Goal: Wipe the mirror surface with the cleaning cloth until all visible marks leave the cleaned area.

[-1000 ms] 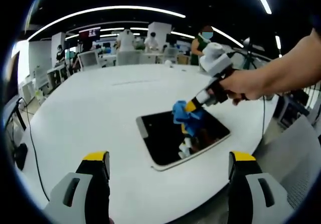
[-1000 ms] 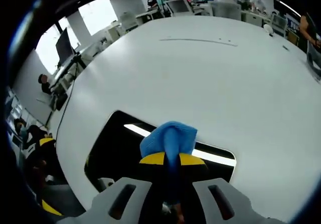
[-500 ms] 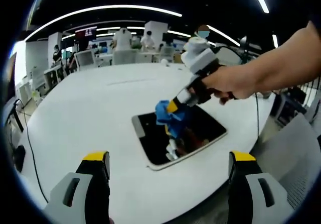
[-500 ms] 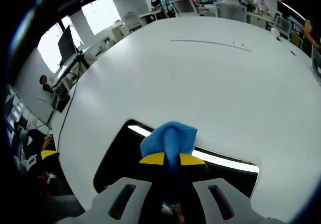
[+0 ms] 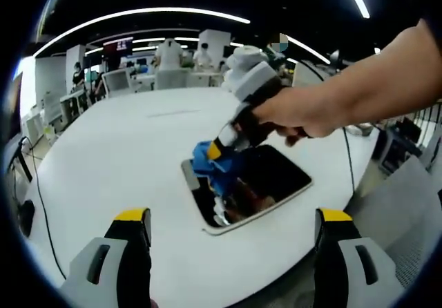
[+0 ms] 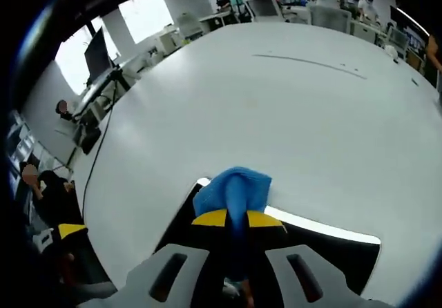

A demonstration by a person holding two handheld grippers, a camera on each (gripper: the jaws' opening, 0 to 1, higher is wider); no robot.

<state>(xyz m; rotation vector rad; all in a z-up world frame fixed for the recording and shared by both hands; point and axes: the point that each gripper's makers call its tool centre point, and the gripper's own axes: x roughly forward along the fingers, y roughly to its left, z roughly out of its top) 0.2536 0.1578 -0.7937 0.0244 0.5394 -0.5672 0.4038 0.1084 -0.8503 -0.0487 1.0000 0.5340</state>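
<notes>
Mirror lies flat on the white table, a dark rectangular pane with a pale rim, near the table's edge on your side. In the left gripper view, your left gripper hangs over the near edge of the table, well short of the mirror; its two yellow-tipped fingers stand wide apart with nothing between them. Further right in that view, your right gripper comes in from the right, gripped in your hand, and slants down to the mirror's left end. Its yellow-tipped jaws are closed on the blue cleaning cloth, and the bunched cloth presses on the glass just inside the left rim. The pane reflects the cloth and the tool beneath it.

In the right gripper view, the mirror runs across the bottom, a bright strip of ceiling light reflected along its far edge. The cleaning cloth pokes up from between the pinched yellow tips of the right gripper, sitting over the mirror's far left corner where the glass meets the table. Desks, monitors and people stand in the background beyond the table.
</notes>
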